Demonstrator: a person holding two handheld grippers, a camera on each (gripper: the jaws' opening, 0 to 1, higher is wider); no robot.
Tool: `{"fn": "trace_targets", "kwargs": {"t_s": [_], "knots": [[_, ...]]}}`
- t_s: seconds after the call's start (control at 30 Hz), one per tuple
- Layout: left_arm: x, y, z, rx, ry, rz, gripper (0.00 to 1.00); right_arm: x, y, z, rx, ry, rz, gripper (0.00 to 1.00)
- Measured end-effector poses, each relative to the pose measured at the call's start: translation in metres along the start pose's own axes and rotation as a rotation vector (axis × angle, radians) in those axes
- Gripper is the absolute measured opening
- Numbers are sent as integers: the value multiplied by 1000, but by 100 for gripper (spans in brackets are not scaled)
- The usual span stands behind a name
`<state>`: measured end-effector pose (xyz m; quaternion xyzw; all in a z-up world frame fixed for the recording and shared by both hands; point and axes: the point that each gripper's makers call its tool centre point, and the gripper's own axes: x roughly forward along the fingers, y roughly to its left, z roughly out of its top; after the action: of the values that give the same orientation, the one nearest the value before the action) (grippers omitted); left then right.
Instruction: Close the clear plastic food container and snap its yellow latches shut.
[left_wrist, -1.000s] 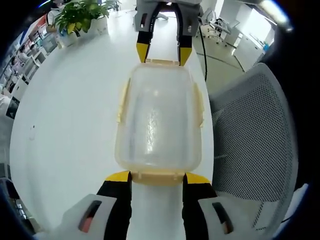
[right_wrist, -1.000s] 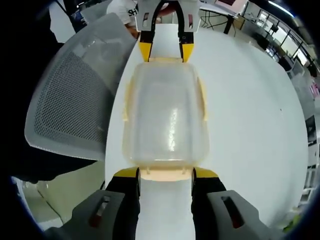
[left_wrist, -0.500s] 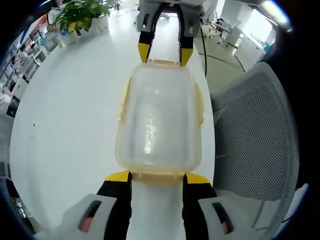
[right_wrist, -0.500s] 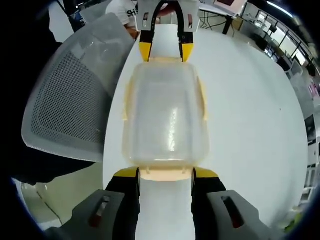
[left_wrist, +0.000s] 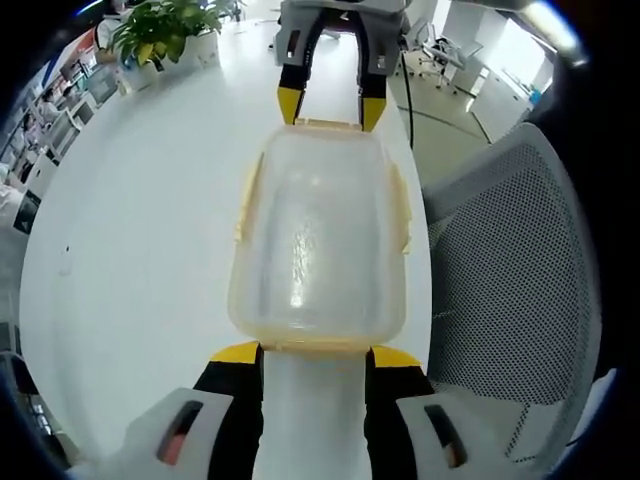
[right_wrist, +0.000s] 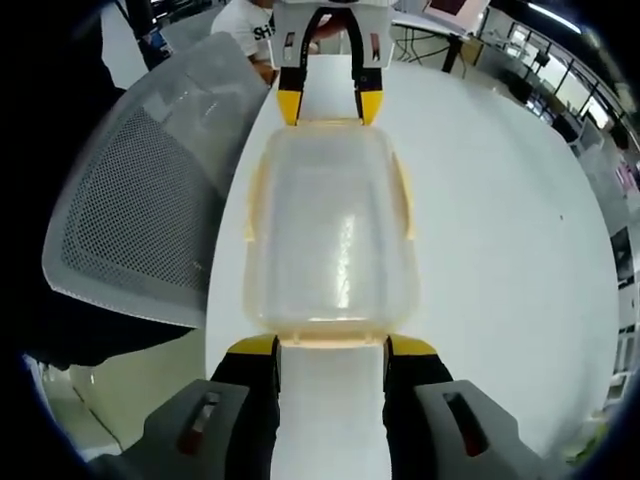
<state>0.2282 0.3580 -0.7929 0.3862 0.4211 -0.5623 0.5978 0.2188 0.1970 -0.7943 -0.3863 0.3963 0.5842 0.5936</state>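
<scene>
The left gripper (left_wrist: 312, 352) and right gripper (right_wrist: 331, 349), both spread wide, face each other at the short ends of the container (left_wrist: 318, 235), which lies lid-on on the white table (left_wrist: 140, 220), light, stiff and probably slippery, best pressed at its yellow latches (left_wrist: 246, 196), seemingly unsnapped.

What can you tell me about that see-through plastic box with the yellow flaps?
The clear plastic food container lies on the white table near its edge, beside a mesh chair. It is a rounded rectangle with its lid on and pale yellow latches along the sides and ends. It looks empty. The left tongs sit open at one short end, the right tongs at the other.
</scene>
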Motion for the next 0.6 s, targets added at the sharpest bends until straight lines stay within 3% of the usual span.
{"fn": "trace_targets", "kwargs": {"t_s": [0.6], "knots": [[0,-1,-4,-49,-4,-14,35,-1,-4,-3,53,-6,2,40]]}}
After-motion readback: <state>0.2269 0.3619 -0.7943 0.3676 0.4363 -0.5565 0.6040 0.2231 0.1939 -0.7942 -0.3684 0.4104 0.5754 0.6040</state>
